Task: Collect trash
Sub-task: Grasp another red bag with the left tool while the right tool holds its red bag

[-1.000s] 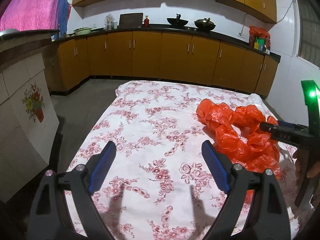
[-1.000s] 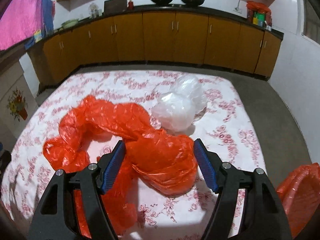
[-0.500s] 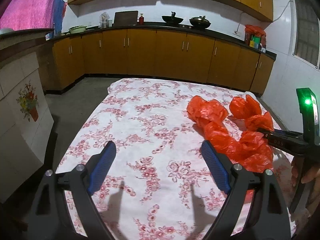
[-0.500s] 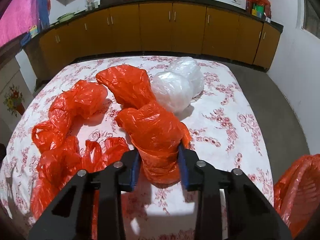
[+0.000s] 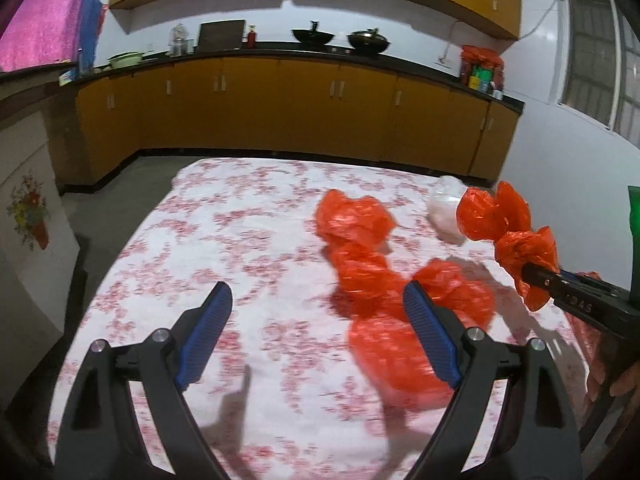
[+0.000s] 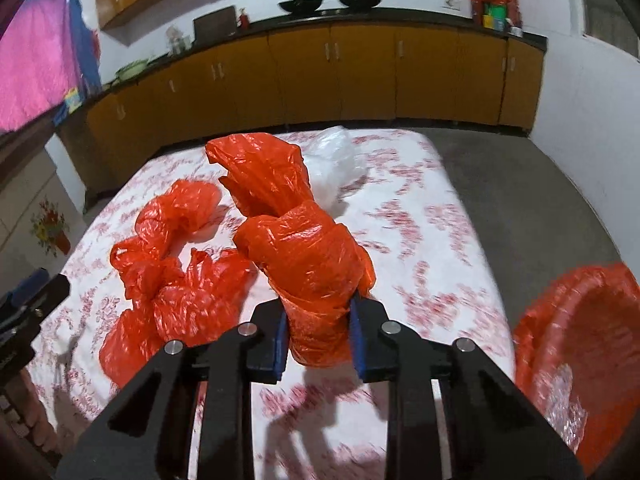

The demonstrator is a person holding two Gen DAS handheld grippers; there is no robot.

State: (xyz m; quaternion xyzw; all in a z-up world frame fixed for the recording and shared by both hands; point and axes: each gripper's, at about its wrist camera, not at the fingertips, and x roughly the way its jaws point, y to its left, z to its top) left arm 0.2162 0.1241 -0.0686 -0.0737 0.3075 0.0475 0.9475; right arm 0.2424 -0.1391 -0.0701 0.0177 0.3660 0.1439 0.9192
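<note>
Our right gripper (image 6: pixel 318 334) has its blue pads pinched tight on one orange plastic bag (image 6: pixel 304 248), lifted above the floral tablecloth (image 6: pixel 404 216). Our left gripper (image 5: pixel 320 340) is spread wide over the cloth, holding nothing. More crumpled orange bags (image 6: pixel 176 272) lie on the cloth left of the pinched one, a white bag (image 6: pixel 336 160) behind it.
</note>
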